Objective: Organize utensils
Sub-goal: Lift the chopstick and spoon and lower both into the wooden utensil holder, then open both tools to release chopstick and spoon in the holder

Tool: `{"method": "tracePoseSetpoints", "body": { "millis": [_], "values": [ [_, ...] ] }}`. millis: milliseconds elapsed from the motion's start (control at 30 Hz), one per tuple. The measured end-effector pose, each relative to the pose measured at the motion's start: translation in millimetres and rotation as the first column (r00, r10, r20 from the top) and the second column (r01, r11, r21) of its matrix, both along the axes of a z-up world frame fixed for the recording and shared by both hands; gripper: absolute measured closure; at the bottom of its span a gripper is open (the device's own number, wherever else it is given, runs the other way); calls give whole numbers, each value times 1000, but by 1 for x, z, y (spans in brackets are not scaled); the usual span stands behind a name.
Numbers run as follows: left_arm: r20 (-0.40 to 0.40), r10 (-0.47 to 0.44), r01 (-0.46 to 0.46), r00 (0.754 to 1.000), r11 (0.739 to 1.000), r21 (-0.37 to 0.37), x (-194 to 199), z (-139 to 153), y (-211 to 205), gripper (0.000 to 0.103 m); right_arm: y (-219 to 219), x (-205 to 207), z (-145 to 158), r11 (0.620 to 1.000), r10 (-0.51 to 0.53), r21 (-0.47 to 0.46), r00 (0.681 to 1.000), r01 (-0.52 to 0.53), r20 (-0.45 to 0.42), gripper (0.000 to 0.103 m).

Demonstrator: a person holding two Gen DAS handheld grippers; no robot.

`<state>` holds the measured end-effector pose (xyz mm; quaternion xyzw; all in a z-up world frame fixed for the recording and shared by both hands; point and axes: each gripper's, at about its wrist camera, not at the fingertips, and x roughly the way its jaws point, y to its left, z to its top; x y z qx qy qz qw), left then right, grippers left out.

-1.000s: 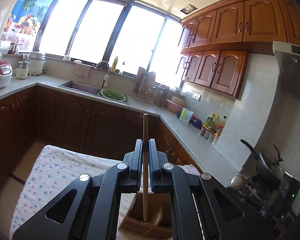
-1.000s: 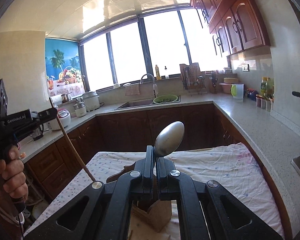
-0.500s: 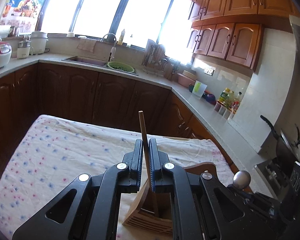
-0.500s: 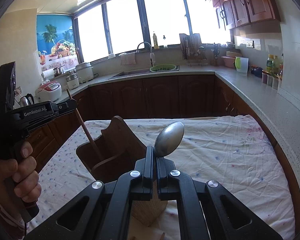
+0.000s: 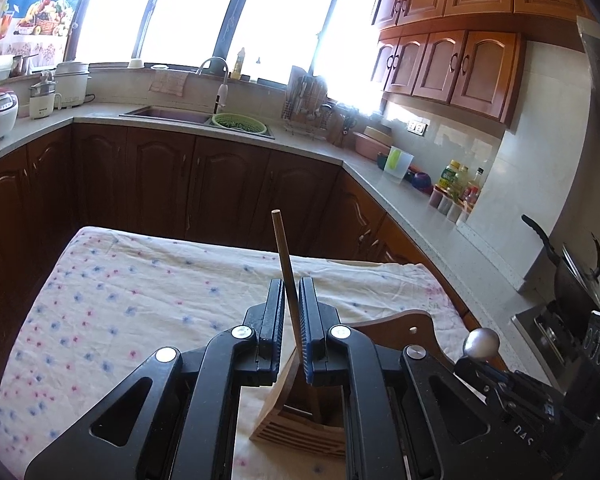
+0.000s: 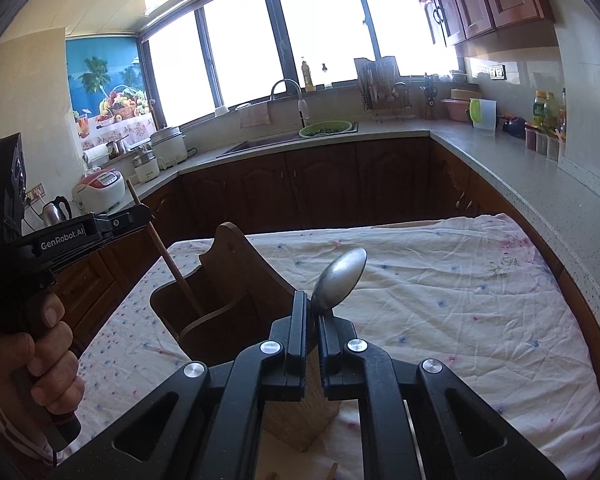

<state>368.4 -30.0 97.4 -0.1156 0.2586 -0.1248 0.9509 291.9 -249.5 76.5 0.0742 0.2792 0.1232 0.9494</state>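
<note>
Kitchen table under a flowered cloth [image 5: 132,292], with cabinets and worktop running round it below bright windows.
Just below both tools stands a wooden utensil holder [image 6: 236,280] on the cloth. The left tool [image 5: 290,312] has its jaws close about a wooden chopstick [image 5: 286,268]; the stick leans, touching the right pad, with a slim gap at the left, and its lower end sits in the holder's near compartment. The right tool [image 6: 312,320] is opening its jaws; a metal spoon [image 6: 342,278] stands between them, bowl up and tilted right, handle going down toward the holder, hidden below the jaws. A hand [image 6: 40,356] grips the left tool's handle. Ahead of the tools, cloth lies bare to the table's far edge, where a narrow aisle separates it from the dark cabinets [image 5: 220,184].
</note>
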Motion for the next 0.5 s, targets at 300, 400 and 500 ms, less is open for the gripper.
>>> {"method": "tracePoseSetpoints", "body": {
  "millis": [300,400,500],
  "values": [
    [-1,6,-6,1000,1000,-19,-35,5,16,38,-20,-31,12,996,-32,80,999,30,26,30],
    [0,24,-24,1000,1000,-12,-57,2,25,28,-31,-52,12,992,-61,113,997,57,36,12],
    [-20,25,-25,1000,1000,-11,-80,-7,32,28,-39,-74,10,988,-92,124,995,86,42,7]
  ]
}}
